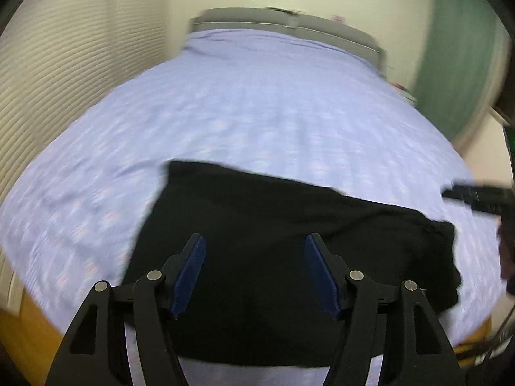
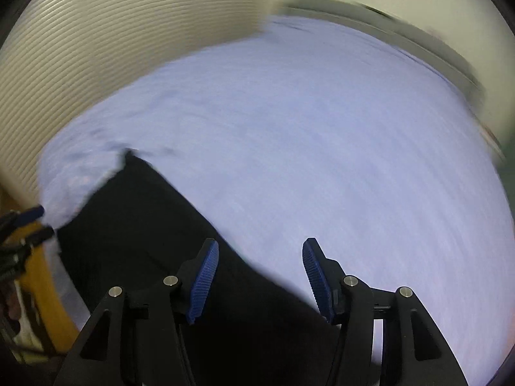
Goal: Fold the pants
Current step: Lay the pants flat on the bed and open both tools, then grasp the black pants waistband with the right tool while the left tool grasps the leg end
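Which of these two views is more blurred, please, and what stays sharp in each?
Right wrist view: heaviest smear, bedsheet pattern gone, only the right gripper crisp. Left wrist view: milder blur, sheet pattern streaked, black pants edges soft, left gripper sharp. Both bend at the rims.

I can read no text, label, brand, number or sign in either wrist view; both views are smeared with motion blur.
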`<action>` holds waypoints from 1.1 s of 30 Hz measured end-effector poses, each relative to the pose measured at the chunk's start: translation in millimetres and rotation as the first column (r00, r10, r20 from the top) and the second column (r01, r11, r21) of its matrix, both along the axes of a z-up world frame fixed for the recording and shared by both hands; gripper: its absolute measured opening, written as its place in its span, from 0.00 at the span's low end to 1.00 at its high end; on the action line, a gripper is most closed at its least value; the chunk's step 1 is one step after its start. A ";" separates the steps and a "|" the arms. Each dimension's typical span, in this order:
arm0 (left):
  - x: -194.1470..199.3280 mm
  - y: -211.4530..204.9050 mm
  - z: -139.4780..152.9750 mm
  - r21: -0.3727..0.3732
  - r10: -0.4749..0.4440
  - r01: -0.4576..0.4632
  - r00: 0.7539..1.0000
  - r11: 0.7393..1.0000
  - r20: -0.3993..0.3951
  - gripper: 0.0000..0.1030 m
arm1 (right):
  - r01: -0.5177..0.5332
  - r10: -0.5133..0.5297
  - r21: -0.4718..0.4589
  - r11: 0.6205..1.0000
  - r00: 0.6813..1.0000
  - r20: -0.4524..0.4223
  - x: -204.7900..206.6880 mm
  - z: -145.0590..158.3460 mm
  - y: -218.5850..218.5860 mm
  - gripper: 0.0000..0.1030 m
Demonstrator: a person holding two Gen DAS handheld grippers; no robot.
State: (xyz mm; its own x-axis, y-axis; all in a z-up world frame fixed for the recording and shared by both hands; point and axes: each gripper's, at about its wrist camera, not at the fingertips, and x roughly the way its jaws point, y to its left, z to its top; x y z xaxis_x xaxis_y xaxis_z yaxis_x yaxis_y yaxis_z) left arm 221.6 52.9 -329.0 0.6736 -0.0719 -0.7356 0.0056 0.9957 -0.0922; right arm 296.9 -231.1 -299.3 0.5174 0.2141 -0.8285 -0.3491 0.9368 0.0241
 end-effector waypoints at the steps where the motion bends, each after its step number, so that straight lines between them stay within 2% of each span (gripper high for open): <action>1: 2.6 -17.4 0.2 0.001 -0.049 0.049 0.999 0.999 0.001 0.62 | 0.092 -0.091 0.022 0.996 0.995 -0.032 -18.2 -6.9 -29.6 0.54; 3: 7.1 -45.5 2.2 0.011 -0.118 0.118 0.993 0.993 0.001 0.62 | 0.240 -0.233 0.074 0.968 0.967 -0.099 -49.6 -22.3 -74.6 0.54; 5: 9.1 -74.6 1.8 0.009 -0.187 0.187 0.982 0.982 -0.006 0.62 | 0.361 -0.337 0.138 0.922 0.926 -0.170 -79.8 -41.8 -107.4 0.54; 10: 9.4 -125.9 3.2 0.044 -0.307 0.307 0.952 0.951 -0.016 0.62 | 0.540 -0.469 0.279 0.794 0.836 -0.286 -130.6 -85.0 -138.1 0.54; 13: 12.6 -143.8 4.9 0.077 -0.357 0.358 0.934 0.931 -0.019 0.62 | 0.606 -0.503 0.358 0.710 0.793 -0.344 -146.0 -106.7 -146.7 0.54; 15: 16.6 -151.9 6.0 0.102 -0.381 0.381 0.924 0.919 -0.022 0.62 | 0.629 -0.510 0.394 0.670 0.776 -0.371 -152.7 -119.6 -149.8 0.54; 19: 25.6 -158.3 4.5 0.122 -0.395 0.395 0.918 0.910 -0.031 0.62 | 0.653 -0.515 0.424 0.628 0.757 -0.403 -153.6 -139.9 -145.9 0.52; 20: 27.2 -159.5 5.4 0.128 -0.395 0.396 0.918 0.909 -0.029 0.62 | 0.653 -0.511 0.433 0.621 0.756 -0.408 -156.7 -141.2 -147.3 0.45; 21: 27.7 -160.7 5.8 0.132 -0.396 0.396 0.918 0.909 -0.028 0.62 | 0.653 -0.505 0.438 0.618 0.757 -0.414 -155.2 -142.6 -146.5 0.34; 22: 27.3 -160.9 6.3 0.134 -0.397 0.397 0.917 0.908 -0.027 0.62 | 0.652 -0.508 0.434 0.622 0.757 -0.411 -154.3 -140.9 -146.6 0.32; 23: 27.9 -162.2 7.1 0.133 -0.397 0.397 0.917 0.908 -0.028 0.62 | 0.647 -0.509 0.436 0.626 0.762 -0.401 -155.6 -138.2 -146.6 0.23; 24: 28.0 -163.6 7.7 0.132 -0.399 0.399 0.916 0.907 -0.028 0.62 | 0.639 -0.502 0.435 0.635 0.769 -0.396 -154.9 -136.6 -146.5 0.20; 26: 27.6 -168.1 9.2 0.126 -0.407 0.407 0.913 0.904 -0.028 0.62 | 0.608 -0.493 0.414 0.678 0.793 -0.358 -152.9 -125.6 -144.2 0.14; 28: 25.0 -174.5 12.1 0.122 -0.421 0.420 0.907 0.899 -0.021 0.62 | 0.570 -0.483 0.386 0.726 0.821 -0.304 -150.1 -108.5 -144.4 0.12; 31: 22.0 -182.2 12.6 0.108 -0.434 0.433 0.901 0.895 -0.015 0.62 | 0.534 -0.478 0.362 0.764 0.845 -0.238 -145.4 -85.6 -156.6 0.10; 33: 20.2 -186.4 10.4 0.104 -0.437 0.437 0.899 0.894 -0.014 0.62 | 0.515 -0.457 0.338 0.788 0.857 -0.239 -138.0 -87.4 -161.8 0.10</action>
State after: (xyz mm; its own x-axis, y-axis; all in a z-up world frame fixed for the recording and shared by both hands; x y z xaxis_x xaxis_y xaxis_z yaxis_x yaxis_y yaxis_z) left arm 241.7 -133.4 -318.6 0.5982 -0.2854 -0.7488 0.4427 0.8966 0.0119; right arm 159.0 -393.0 -386.7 0.5255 0.2740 -0.8055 0.1840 0.8877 0.4220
